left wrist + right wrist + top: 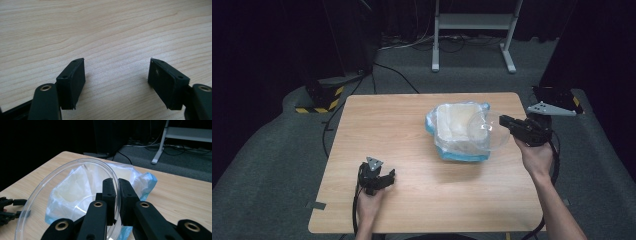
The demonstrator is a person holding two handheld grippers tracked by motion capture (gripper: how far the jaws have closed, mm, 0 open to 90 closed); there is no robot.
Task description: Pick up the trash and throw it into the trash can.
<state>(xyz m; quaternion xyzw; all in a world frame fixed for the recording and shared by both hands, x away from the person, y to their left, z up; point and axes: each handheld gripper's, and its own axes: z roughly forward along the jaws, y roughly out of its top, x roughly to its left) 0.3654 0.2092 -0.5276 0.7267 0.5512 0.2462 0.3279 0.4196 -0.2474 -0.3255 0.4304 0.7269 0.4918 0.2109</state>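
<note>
While the right claw [117,202] pinches the clear bowl's [62,195] rim — bowl seemingly tipped on edge, left claw [116,82] spread apart.

Bowl [488,131] above bag-lined container [458,131], right of table [412,165] centre.

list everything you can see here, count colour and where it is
table: 1, light wood, centre of the high view
clear bowl: 1, transparent, tilted, held by its rim over the right edge of the bag-lined container
bag-lined container: 1, blue with a clear plastic liner, on the table right of centre
white stand: 1, white, on the floor beyond the table
cables: several, black, on the grey floor behind the table
striped block: 1, black and yellow, on the floor by the table's far left corner
left claw: 1, black, low over the table's near left part, jaws apart, nothing between them
right claw: 1, black, at the table's right, clamped on the bowl's rim
hands: 2, one on each claw
</note>
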